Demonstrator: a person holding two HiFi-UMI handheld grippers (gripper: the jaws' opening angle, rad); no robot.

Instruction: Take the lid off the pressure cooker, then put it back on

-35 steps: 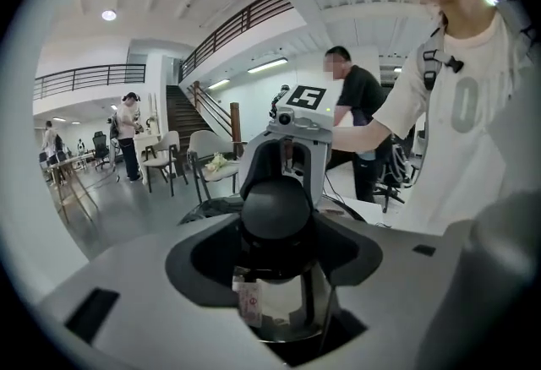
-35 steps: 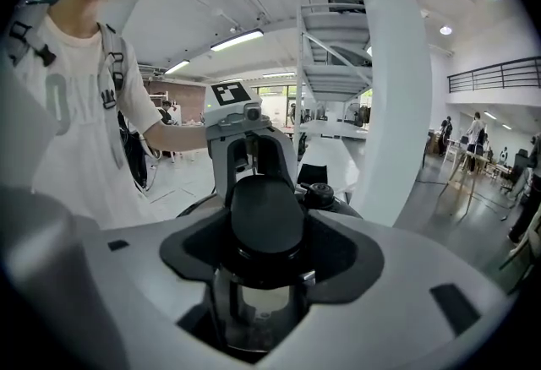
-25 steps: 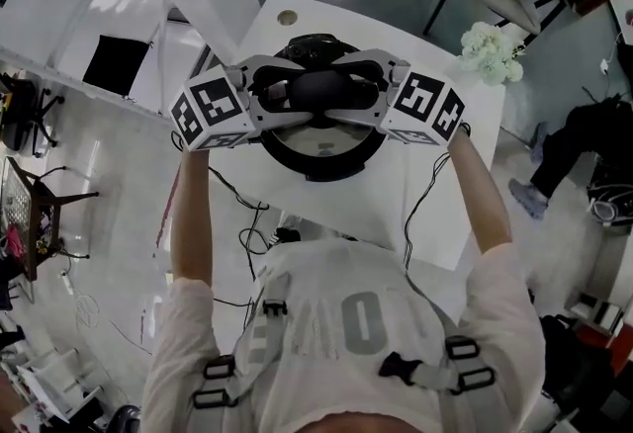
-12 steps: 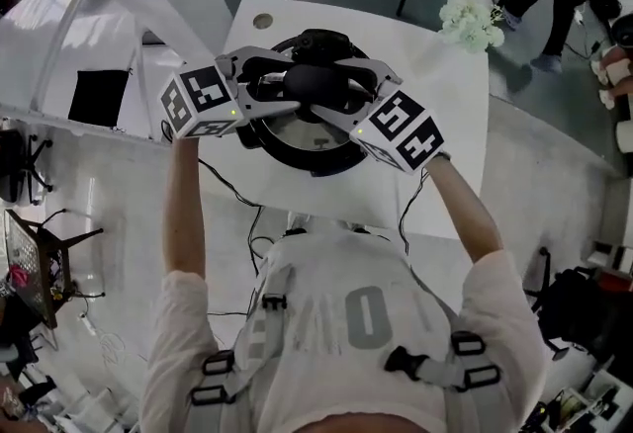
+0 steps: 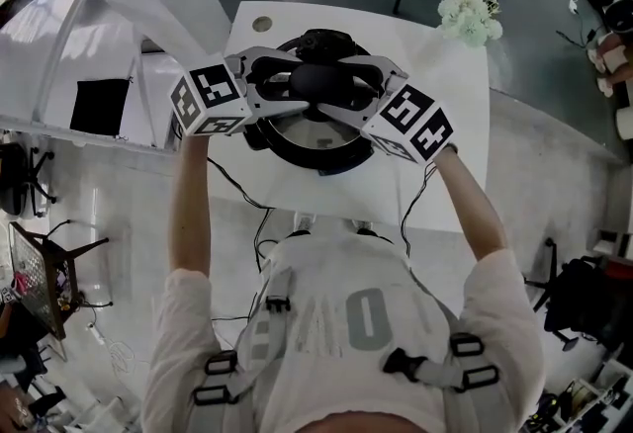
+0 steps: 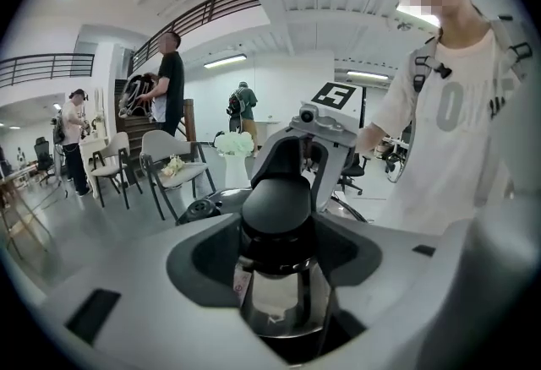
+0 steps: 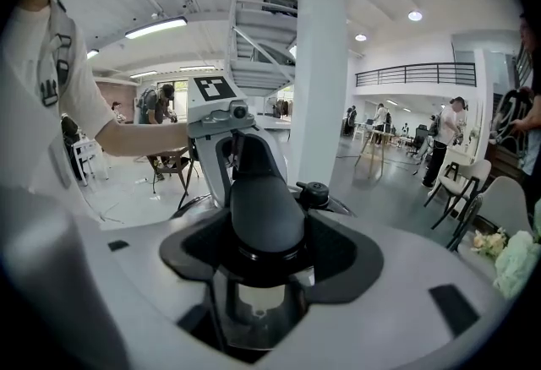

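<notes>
The lid (image 5: 315, 134) sits on the pressure cooker (image 5: 318, 164), which stands toward the far side of the white surface (image 5: 450, 134). Both tongs grip the black lid handle (image 5: 318, 80) from opposite ends: the left tongs (image 5: 292, 85) pinch one end and the right tongs (image 5: 346, 85) the other. In each gripper view the handle fills the notch between that pair's jaws. With the lid down and the grip taken, this looks like either the start of taking it off or the finish of putting it back, and nothing visible decides between the two. It is also not clear whether the lid is locked or merely resting. The tongs' broad bodies cover the seam between lid and pot, and most of the pot wall is hidden in every view. The jaws cut off much of the steel lid top, though the valve knob (image 7: 315, 191) shows beyond the handle. No lock marks can be read.
</notes>
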